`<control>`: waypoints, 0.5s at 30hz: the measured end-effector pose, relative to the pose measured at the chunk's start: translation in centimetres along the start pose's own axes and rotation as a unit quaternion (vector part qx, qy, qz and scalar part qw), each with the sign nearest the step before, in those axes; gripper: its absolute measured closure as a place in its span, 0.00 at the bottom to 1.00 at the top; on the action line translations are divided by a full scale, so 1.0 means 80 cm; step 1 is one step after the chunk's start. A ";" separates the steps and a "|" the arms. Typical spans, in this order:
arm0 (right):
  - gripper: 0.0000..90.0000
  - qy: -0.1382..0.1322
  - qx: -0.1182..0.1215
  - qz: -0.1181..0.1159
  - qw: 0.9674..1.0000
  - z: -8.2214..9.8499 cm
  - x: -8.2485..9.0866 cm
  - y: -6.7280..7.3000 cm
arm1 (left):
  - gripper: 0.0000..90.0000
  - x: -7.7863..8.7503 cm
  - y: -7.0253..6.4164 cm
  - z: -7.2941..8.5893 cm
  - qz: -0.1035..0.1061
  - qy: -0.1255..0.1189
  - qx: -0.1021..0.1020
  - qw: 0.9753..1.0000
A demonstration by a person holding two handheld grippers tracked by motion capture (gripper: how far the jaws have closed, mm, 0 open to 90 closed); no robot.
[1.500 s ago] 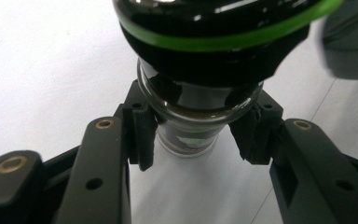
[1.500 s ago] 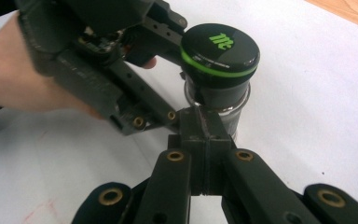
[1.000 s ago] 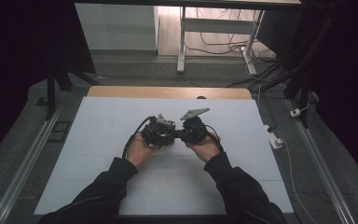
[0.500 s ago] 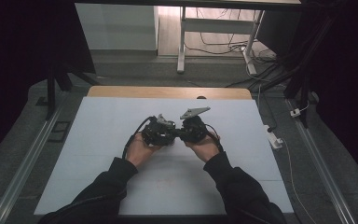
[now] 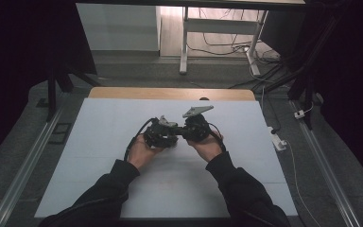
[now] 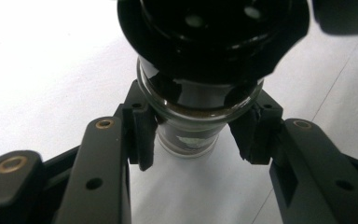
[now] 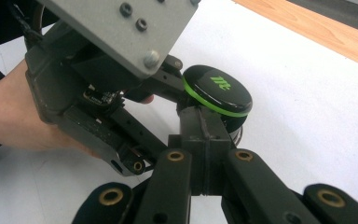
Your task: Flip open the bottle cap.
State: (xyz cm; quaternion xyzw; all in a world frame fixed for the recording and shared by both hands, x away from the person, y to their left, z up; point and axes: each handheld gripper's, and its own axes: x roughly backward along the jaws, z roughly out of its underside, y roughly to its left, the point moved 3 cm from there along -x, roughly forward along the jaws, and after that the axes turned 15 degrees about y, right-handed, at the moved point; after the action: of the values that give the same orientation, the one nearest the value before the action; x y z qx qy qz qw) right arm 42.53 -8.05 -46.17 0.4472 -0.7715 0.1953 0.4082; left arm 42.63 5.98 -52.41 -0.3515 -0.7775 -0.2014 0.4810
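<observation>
At the middle of the white table (image 5: pixel 99 142) a person's two hands hold both grippers close together. My left gripper (image 6: pixel 198 135) is shut on a small glass jar (image 6: pixel 191 105) with dark contents, its pads pressing the jar from both sides just under a wide black lid (image 6: pixel 205 32). In the right gripper view the lid (image 7: pixel 216 88) is black with a green rim and a green logo. My right gripper (image 7: pixel 203 116) is shut, pads together, with its tips right against the lid's lower edge. In the high view the left gripper (image 5: pixel 159 136) and the right gripper (image 5: pixel 194 128) meet.
A bare wooden strip (image 5: pixel 170 93) runs along the table's far edge. A white power strip (image 5: pixel 278 141) and its cable lie on the floor to the right. Metal rails (image 5: pixel 28 156) flank the table, and a white desk frame (image 5: pixel 184 42) stands beyond it.
</observation>
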 end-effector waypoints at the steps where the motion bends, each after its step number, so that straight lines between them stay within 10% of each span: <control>1: 1.00 -0.002 0.000 0.000 1.000 -0.001 0.001 0.000 | 0.60 0.000 0.000 0.000 0.000 0.000 0.000 1.000; 15: 1.00 -0.022 -0.014 0.013 1.000 -0.015 0.005 -0.012 | 0.60 0.000 0.000 0.000 -0.002 -0.002 -0.003 1.000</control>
State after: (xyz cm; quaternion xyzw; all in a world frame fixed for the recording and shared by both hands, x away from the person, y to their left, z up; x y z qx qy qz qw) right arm 43.77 -7.94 -45.20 0.4358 -0.7884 0.1798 0.3951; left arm 42.59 5.96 -52.45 -0.3518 -0.7787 -0.2039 0.4778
